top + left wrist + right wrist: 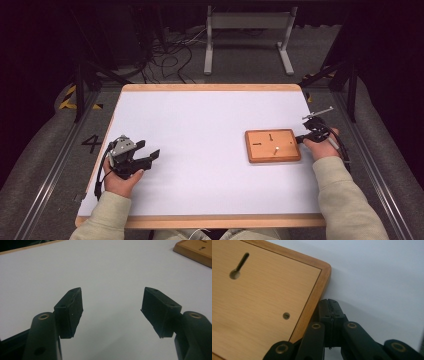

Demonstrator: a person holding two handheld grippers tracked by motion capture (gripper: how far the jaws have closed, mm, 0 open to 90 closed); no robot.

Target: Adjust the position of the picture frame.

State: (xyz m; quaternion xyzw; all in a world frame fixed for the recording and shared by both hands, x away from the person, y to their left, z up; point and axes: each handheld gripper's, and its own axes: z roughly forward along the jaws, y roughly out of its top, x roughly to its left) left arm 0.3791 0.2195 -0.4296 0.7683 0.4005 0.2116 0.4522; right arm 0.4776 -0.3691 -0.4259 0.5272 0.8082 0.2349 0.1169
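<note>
Dark floor and a tangle of cables are lying beyond the far edge of a white table [200, 125] with a pale wooden rim, and a grey metal stand [248, 37] is standing on the floor behind it. On the right half of the table, toward the near side, a flat wooden board [272, 145] is lying, its face showing dark slots and a small pale peg [275, 148] standing near the middle. At the board's right edge the right gripper [303, 139] is resting in the person's hand; in the right gripper view its two black jaws are pressing flat against each other with nothing between them, their tips [329, 305] sitting right at the board's rounded corner [322, 267], whether touching it or just beside it is not clear. A small brass-coloured screw head [286, 315] is sitting in the board near that corner. Well apart, at the near left of the table, the left gripper [149, 152] is lying in the other hand, its jaws standing wide apart over bare white surface and holding nothing, pointing rightward toward the board.
</note>
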